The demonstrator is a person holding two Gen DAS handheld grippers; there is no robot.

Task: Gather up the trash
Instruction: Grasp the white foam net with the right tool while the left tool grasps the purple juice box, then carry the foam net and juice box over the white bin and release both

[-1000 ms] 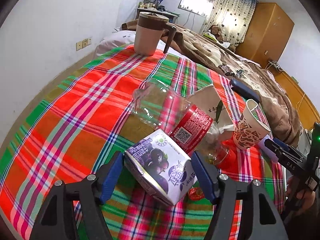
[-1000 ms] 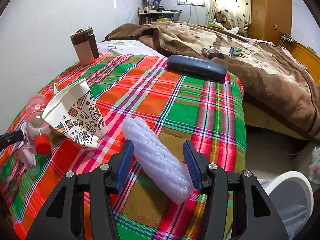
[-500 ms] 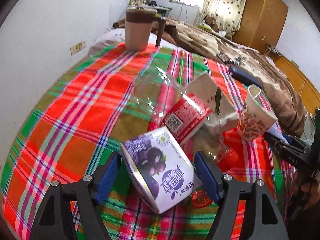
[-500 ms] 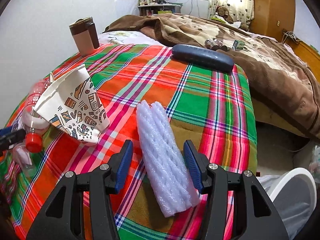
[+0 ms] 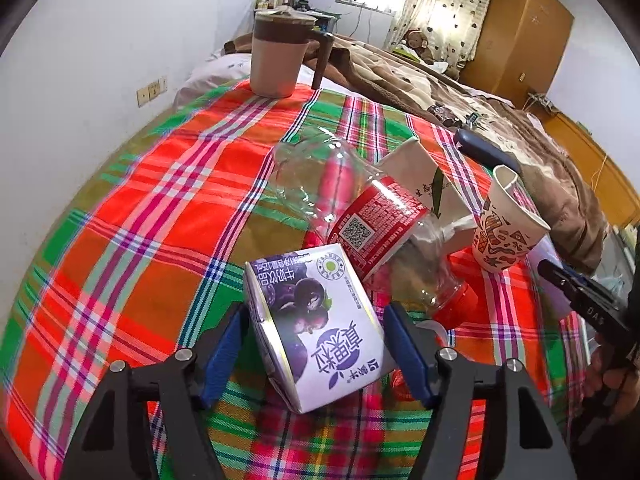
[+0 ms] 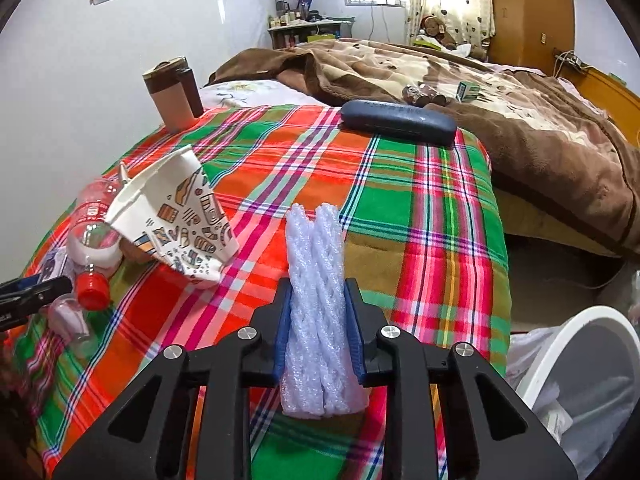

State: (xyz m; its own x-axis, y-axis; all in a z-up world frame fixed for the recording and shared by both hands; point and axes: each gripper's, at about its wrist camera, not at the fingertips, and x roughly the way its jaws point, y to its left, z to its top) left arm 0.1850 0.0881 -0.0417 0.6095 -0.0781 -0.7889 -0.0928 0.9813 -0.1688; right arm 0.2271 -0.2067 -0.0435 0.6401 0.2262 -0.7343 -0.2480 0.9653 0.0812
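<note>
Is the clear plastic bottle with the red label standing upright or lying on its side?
Lying on its side. The bottle rests along the plaid cloth, its red cap pointing toward the camera, its base away.

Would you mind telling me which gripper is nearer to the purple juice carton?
Left. The left gripper straddles the purple juice carton; the right gripper, clamping a foam sleeve, sits farther off.

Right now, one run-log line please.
left gripper: open around purple carton | right gripper: shut on foam sleeve | bin: right of table

Foam roll [image 6: 318, 300] between tool [image 6: 318, 328] pads
</note>
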